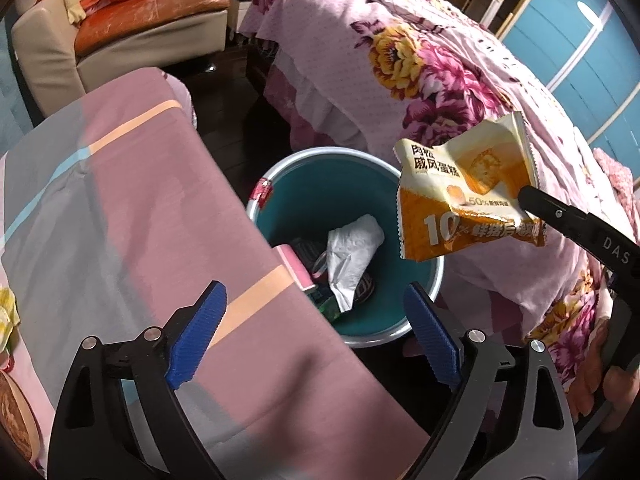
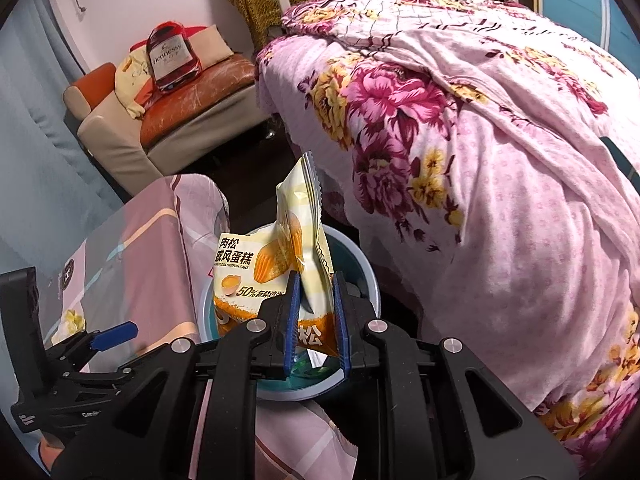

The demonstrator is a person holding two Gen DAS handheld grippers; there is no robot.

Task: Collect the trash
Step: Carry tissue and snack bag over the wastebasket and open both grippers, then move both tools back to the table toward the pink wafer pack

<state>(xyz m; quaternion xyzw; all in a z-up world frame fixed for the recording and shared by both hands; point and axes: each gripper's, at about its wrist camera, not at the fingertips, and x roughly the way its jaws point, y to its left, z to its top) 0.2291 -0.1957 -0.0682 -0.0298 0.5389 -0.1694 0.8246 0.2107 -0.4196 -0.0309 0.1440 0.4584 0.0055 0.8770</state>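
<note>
My right claw [image 2: 314, 320] is clenched on the wrapper [image 2: 280, 268], its blue pads pinching the lower edge so the packet stands up and away from me, long axis running from the pads toward its serrated top seal. What the next move turns on, as I judge it: the bin [image 1: 434, 276] lies straight below and just ahead of this claw, its mouth partly hidden behind the wrapper in the right wrist view. From the left wrist view the wrapper [image 1: 468, 196] hangs over the bin's right rim, not yet over the centre. So I judge a short carry inward, then let go.

My left claw [image 1: 316, 328] is released, jaws wide with nothing between them, over the bin's near rim; it is closer to the bin, but empty.

The wrapper is thin, crinkled glossy film, orange and cream, creased and light. The bin is round, smooth teal plastic with a pale rim, holding crumpled white paper [image 1: 352, 256] and other scraps. It stands on the dark floor between a striped cloth [image 1: 120, 208] and a floral bedspread [image 1: 400, 60], both soft and draped.
</note>
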